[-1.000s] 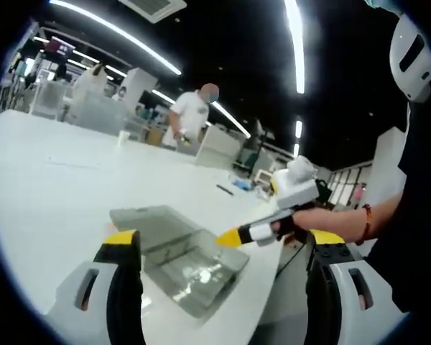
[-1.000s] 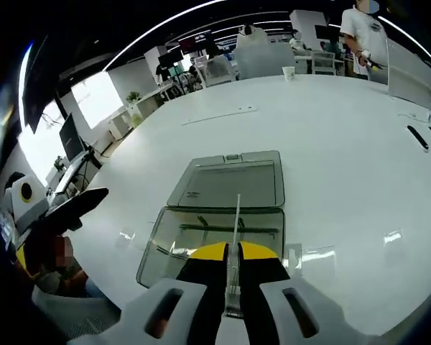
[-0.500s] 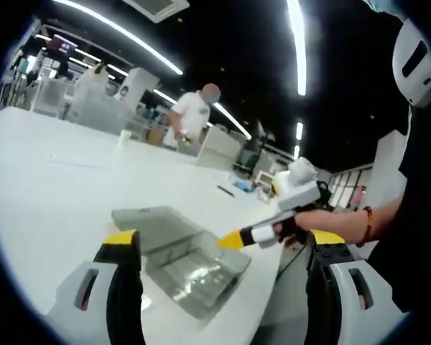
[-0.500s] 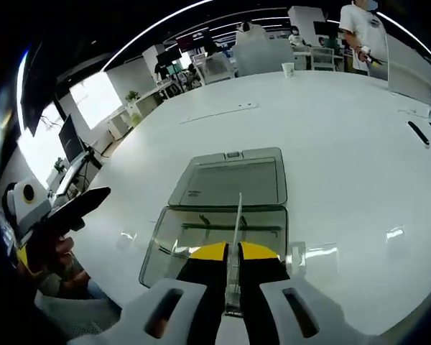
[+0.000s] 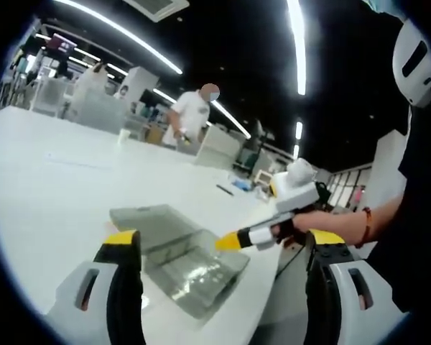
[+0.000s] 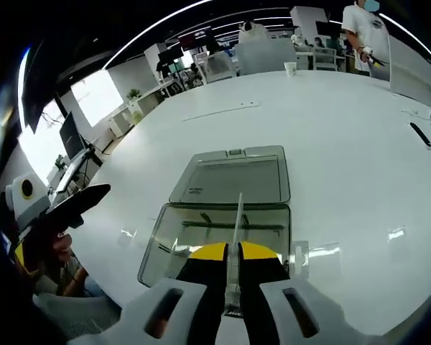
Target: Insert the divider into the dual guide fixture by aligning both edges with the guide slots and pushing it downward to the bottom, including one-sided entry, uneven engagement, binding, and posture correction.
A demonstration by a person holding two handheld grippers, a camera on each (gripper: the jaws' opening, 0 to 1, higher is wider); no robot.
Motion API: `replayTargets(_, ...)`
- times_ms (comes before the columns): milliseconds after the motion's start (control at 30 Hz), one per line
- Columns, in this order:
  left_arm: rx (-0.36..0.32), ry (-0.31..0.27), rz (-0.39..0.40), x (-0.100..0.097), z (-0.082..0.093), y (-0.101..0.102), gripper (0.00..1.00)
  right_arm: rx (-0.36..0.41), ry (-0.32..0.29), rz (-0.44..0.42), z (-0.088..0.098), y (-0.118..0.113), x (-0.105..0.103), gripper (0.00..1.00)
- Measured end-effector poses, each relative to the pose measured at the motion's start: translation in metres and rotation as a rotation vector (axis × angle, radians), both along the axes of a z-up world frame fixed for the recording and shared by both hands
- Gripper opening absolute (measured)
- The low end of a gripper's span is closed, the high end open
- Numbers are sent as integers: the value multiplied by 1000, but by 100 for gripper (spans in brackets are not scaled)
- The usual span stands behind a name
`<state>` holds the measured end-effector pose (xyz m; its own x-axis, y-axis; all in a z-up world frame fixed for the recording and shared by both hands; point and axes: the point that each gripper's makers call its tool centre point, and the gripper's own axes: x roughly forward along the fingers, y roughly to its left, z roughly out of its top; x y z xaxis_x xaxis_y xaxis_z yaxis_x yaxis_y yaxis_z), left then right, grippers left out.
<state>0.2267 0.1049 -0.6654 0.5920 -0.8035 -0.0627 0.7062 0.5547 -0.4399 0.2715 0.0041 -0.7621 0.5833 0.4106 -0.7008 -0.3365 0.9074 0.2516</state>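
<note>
Right gripper (image 6: 231,253) clenched on the divider (image 6: 237,223) above the fixture (image 6: 219,233); left gripper (image 5: 223,244) released; a tilted divider would likely bind one-sided.

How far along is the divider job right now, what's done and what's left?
Done: the right gripper is shut on the thin clear plastic divider, and the clear plastic box's lid lies open on the white table. In hand: the divider is held edge-on above the box. Whether its edges have entered the guide slots cannot be told. Left: seating both edges and pushing down. The left gripper is open, away from the box.
</note>
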Motion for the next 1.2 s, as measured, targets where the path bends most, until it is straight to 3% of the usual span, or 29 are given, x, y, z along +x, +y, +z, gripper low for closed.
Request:
replayTargets(700, 49, 9, 15, -2, 1, -3, 91, -37, 32, 68, -16, 6, -2, 0)
replayTargets(1100, 100, 41, 78, -9, -1, 4, 89, -23, 21, 96, -18, 6, -3, 3)
replayTargets(1200, 104, 56, 107, -10, -1, 6, 88, 3, 41, 108, -19, 6, -3, 4)
